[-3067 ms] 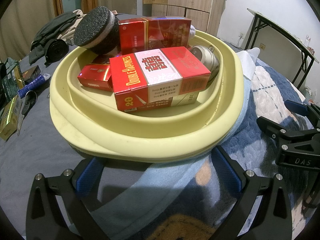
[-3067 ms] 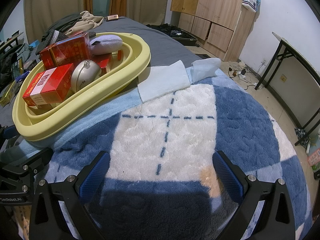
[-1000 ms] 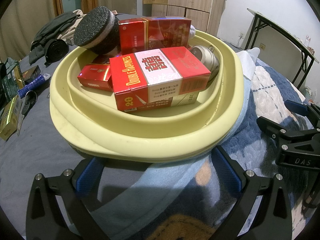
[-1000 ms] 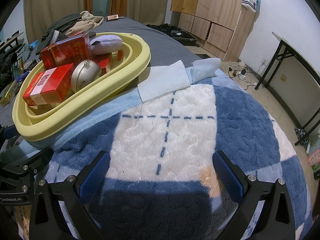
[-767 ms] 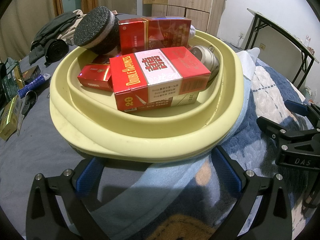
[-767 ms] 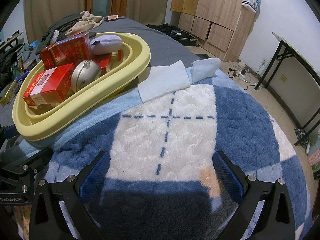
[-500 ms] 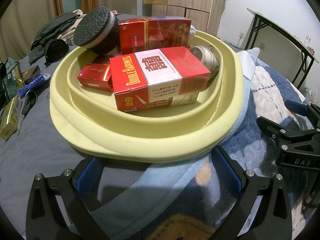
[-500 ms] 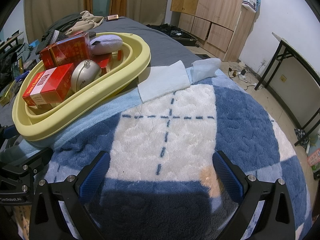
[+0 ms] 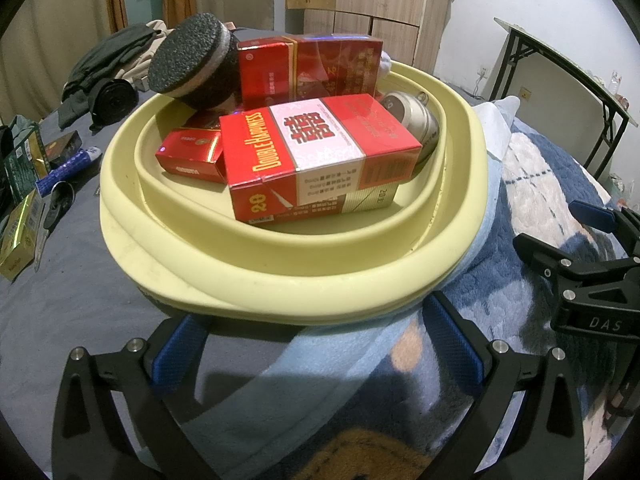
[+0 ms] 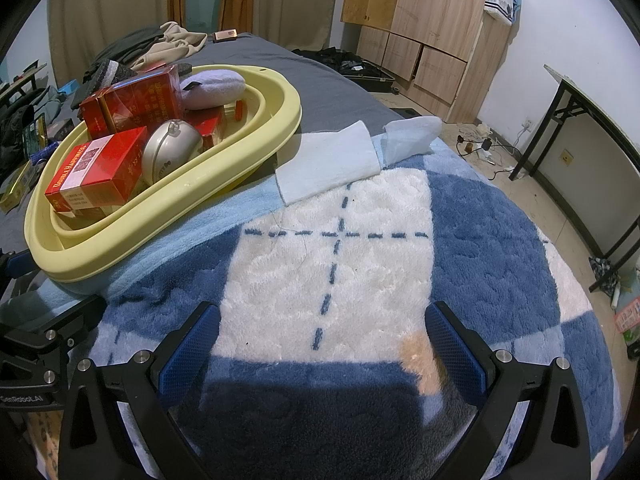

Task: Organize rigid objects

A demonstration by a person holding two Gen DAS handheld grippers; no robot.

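Observation:
A yellow basin [image 9: 280, 280] [image 10: 240, 148] sits on the bed. It holds a red Double Happiness carton [image 9: 316, 156] [image 10: 96, 172], a taller red box [image 9: 308, 68] [image 10: 136, 100], a small red pack [image 9: 188, 154], a silver round tin [image 9: 416, 116] [image 10: 168, 152], a black sponge disc [image 9: 188, 56] and a lilac pad [image 10: 212, 86]. My left gripper [image 9: 316, 348] is open and empty just in front of the basin's near rim. My right gripper [image 10: 320, 344] is open and empty over the blue and white blanket [image 10: 360, 248], right of the basin.
Small boxes [image 9: 20, 224], a blue tube [image 9: 64, 166] and dark clothes [image 9: 108, 64] lie on the grey sheet left of the basin. A pale blue cloth [image 10: 328, 160] lies beside the basin. A wooden wardrobe [image 10: 432, 20] and a folding table [image 10: 592, 120] stand beyond the bed.

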